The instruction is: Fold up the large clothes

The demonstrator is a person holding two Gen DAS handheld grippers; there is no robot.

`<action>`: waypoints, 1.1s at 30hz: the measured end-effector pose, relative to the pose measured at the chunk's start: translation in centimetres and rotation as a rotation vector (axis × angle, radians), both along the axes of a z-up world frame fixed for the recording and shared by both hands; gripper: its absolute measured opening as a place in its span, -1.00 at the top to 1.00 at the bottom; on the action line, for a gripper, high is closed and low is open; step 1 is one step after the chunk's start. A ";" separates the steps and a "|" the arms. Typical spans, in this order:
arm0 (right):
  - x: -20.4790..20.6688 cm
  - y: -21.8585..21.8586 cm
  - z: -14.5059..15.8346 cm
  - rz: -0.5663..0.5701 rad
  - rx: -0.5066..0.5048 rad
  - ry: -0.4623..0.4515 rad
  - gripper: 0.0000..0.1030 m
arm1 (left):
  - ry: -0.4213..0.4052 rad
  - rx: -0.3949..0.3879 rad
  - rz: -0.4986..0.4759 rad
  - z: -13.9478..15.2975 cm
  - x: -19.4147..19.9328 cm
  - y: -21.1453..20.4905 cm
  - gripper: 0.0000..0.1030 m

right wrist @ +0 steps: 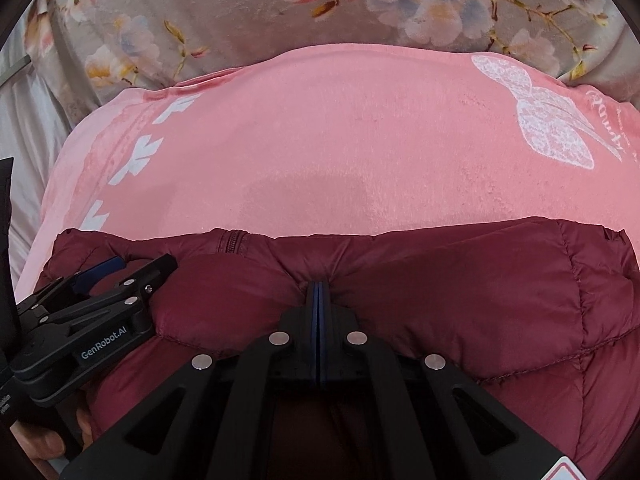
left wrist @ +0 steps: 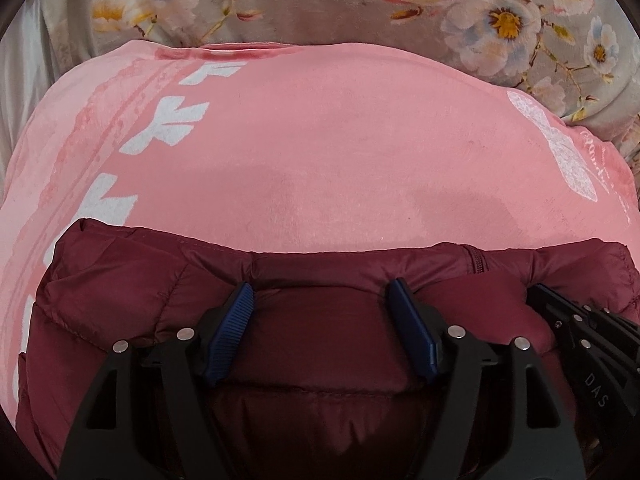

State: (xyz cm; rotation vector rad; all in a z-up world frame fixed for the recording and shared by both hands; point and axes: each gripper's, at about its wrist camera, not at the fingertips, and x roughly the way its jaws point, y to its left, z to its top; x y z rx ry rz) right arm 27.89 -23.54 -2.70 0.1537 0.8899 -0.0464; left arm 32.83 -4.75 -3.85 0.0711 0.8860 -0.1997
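Note:
A maroon quilted jacket [left wrist: 120,280] [right wrist: 480,280] lies bunched at the near edge of a pink towel. My left gripper [left wrist: 320,292] stands open over it, its blue pads [left wrist: 236,308] wide apart with puffed jacket padding bulging between them. In the right wrist view the left gripper [right wrist: 120,276] shows at the left, resting on the jacket near the zip [right wrist: 232,240]. My right gripper [right wrist: 318,286] is shut, its pads pressed together, and the jacket's fabric puckers into creases at their tips. Its black frame [left wrist: 560,308] shows at the right of the left wrist view.
The pink towel [left wrist: 320,140] [right wrist: 320,140] with white prints spreads beyond the jacket. A grey floral blanket [left wrist: 500,20] [right wrist: 200,0] lies behind it, and white sheets [right wrist: 28,120] at the left. A person's hand [right wrist: 44,444] holds the left gripper's handle.

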 end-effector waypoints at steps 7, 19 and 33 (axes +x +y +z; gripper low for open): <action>0.0 -1.5 -0.1 0.001 0.119 -0.020 1.00 | 0.003 0.024 0.007 -0.2 0.2 -0.3 -0.37; -8.9 0.8 4.4 -0.018 0.010 -0.186 0.75 | 0.019 -0.183 0.046 4.0 -7.1 2.5 -0.38; -9.1 2.8 1.1 0.034 -0.051 -0.061 0.77 | -0.057 -0.016 0.045 0.7 -10.0 0.2 -0.51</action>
